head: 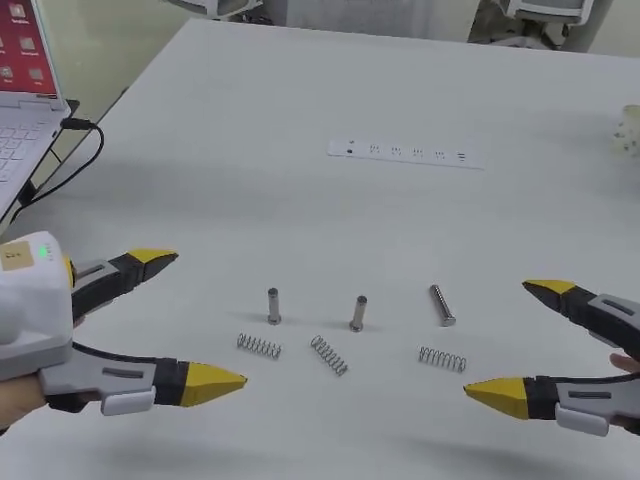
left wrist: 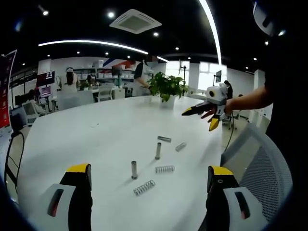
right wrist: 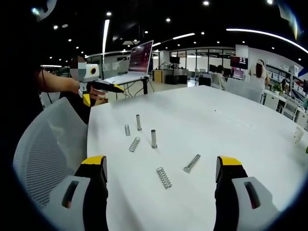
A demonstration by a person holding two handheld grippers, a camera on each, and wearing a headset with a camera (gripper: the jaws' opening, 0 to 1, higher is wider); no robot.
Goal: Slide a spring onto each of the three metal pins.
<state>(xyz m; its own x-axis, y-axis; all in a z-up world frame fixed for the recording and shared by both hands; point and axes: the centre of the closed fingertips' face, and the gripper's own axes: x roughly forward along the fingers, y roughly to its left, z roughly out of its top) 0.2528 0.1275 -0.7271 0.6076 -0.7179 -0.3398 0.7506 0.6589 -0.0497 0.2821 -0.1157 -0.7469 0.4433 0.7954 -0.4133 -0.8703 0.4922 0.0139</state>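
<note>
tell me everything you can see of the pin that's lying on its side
The fallen pin is a smooth grey metal rod with a wider flat head at the end nearer the person. It lies on its side on the white table, rightmost of the three in the head view, with no spring on it. The nearest spring lies just in front, apart from it.

Ceiling lights [left wrist: 111, 14] are lighting my table [head: 300, 210] bright and even; faint soft shadows are lying under my left gripper [head: 209, 318] and right gripper [head: 497, 338]; fisheye is bending gripper-view edges.
</note>
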